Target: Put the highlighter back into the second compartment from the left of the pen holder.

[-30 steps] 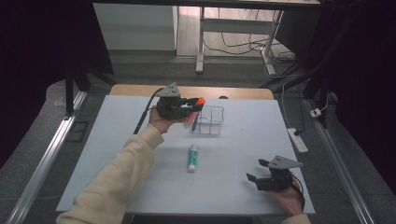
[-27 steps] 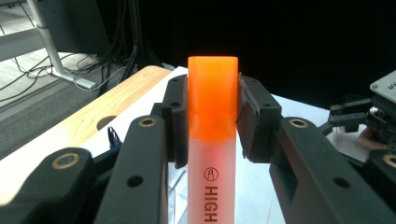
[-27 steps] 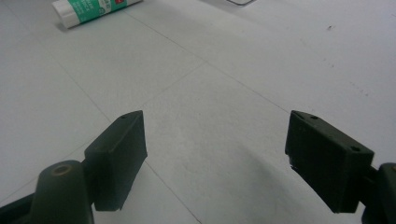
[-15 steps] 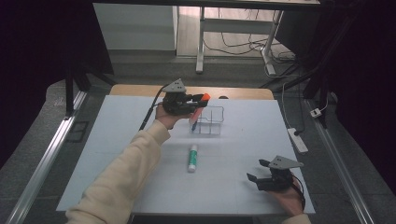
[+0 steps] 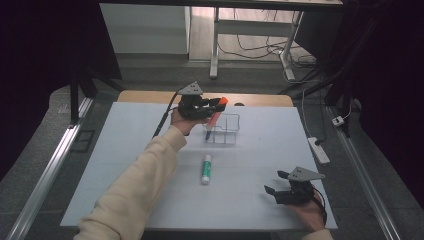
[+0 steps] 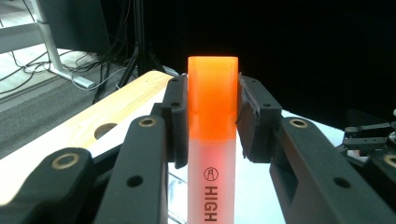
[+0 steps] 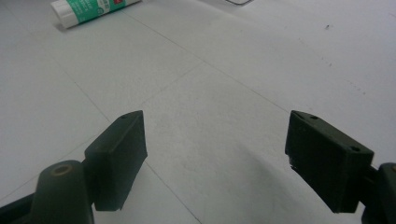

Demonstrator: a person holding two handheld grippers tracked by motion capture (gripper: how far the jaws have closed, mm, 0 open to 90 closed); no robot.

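Shifted rightward: translucent orange-capped highlighter (image 6: 212, 140).

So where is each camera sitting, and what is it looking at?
High view: above the table, looking down; both sleeves and hands show.
Left gripper view: on the left gripper, along jaws clamping the orange highlighter.
Right gripper view: on the right gripper, over open jaws.
Shared: the glue stick.
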